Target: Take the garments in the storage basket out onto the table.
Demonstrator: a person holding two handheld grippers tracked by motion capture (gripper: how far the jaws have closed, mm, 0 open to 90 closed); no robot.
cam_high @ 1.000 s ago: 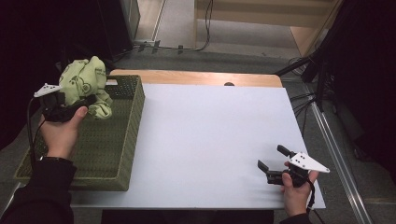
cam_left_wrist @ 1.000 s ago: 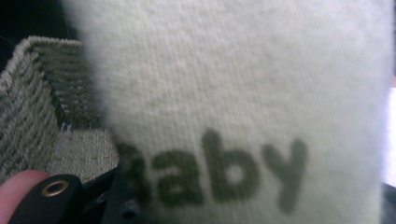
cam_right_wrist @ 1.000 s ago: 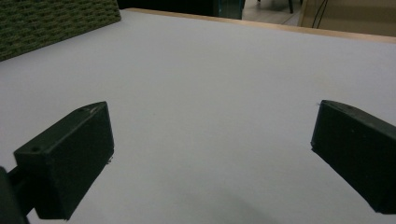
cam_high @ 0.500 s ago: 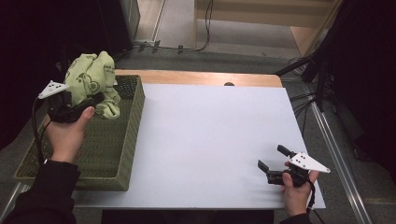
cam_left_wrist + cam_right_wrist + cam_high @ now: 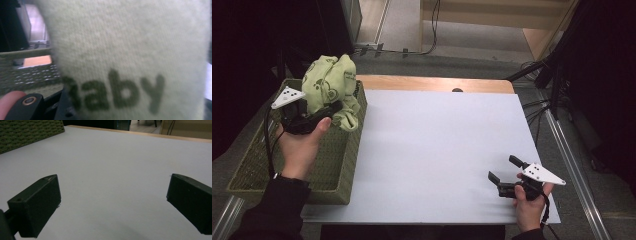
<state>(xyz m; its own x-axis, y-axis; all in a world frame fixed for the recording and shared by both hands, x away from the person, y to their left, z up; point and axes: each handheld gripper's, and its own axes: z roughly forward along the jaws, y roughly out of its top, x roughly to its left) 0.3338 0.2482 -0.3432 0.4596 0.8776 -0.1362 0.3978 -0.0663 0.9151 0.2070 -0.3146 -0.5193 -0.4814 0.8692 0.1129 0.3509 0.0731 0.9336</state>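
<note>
the pale green cloth [image 5: 332, 87] is soft and bunched, printed with darker green figures and the word "baby" across its nap [image 5: 130, 62]. it hangs above the far end of the woven green basket [image 5: 334, 160], which sits at the left edge of the white table [image 5: 437, 150]. the left gripper [image 5: 319, 112] seems clamped on the cloth's lower folds, though its jaws are mostly covered. the right gripper [image 5: 502, 175] rests low over the bare table, well apart, jaws spread wide with nothing between.
</note>
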